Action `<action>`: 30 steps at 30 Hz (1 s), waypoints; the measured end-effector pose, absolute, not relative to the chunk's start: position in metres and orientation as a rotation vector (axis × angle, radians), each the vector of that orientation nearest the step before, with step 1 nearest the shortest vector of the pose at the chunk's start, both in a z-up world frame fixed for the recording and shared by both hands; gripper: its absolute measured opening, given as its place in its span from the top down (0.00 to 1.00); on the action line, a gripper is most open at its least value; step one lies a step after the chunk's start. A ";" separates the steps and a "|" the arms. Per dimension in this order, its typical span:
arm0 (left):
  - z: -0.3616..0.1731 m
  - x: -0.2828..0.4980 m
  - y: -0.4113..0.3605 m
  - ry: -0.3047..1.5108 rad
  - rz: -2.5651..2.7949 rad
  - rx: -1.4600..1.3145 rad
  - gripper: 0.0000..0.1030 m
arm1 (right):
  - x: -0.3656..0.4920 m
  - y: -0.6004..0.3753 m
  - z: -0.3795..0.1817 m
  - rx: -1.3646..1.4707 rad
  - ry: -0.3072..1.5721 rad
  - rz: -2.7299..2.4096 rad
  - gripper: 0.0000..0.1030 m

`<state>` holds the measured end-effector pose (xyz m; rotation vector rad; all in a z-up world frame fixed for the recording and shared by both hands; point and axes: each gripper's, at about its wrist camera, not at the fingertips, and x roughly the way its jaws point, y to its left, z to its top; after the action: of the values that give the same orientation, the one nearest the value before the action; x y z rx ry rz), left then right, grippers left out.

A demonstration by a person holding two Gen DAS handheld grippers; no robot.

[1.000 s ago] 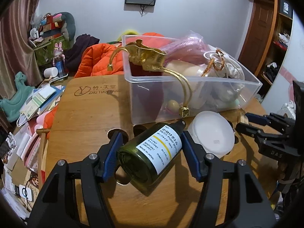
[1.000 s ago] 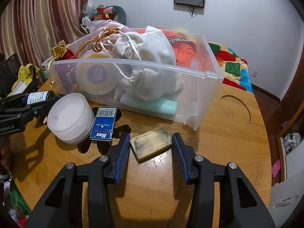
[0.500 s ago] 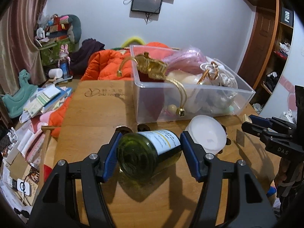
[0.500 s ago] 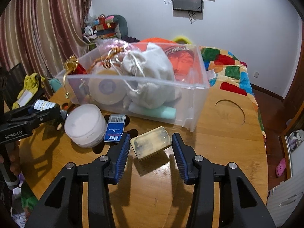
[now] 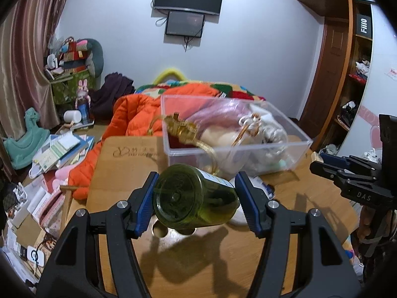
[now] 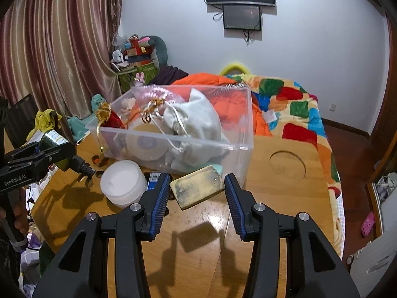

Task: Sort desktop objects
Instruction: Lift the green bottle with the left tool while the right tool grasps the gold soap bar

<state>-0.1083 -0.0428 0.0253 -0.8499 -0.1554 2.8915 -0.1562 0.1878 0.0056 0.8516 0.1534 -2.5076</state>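
Note:
My left gripper (image 5: 196, 198) is shut on a green glass bottle (image 5: 193, 198) with a white label and holds it on its side above the wooden table (image 5: 223, 260). The bottle also shows in the right wrist view (image 6: 59, 149). My right gripper (image 6: 197, 191) is shut on a yellowish soap bar (image 6: 197, 190) and holds it above the table. A clear plastic bin (image 6: 238, 146) stands beyond both, filled with a white cloth bag (image 6: 196, 121), a pink bag and a gold-trimmed item (image 5: 183, 129).
A white round jar (image 6: 122, 183) and a blue Max box (image 6: 154, 180) sit on the table in front of the bin. A round hole (image 6: 286, 165) is cut in the tabletop at right. An orange jacket (image 5: 139, 114) and clutter lie beyond the table's edge.
Both grippers have risen from the table, the left with the bottle and the right with the soap bar. The bottle's base now faces the left camera.

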 end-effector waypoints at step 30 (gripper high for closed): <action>0.064 -0.177 -0.037 -0.100 2.909 -0.749 0.40 | -0.201 0.179 0.039 0.756 0.199 -2.535 0.59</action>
<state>-0.1772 -0.0372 0.0639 -0.7491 -0.0996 2.9093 -0.2011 0.1794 0.0393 0.7564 0.1994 -2.5350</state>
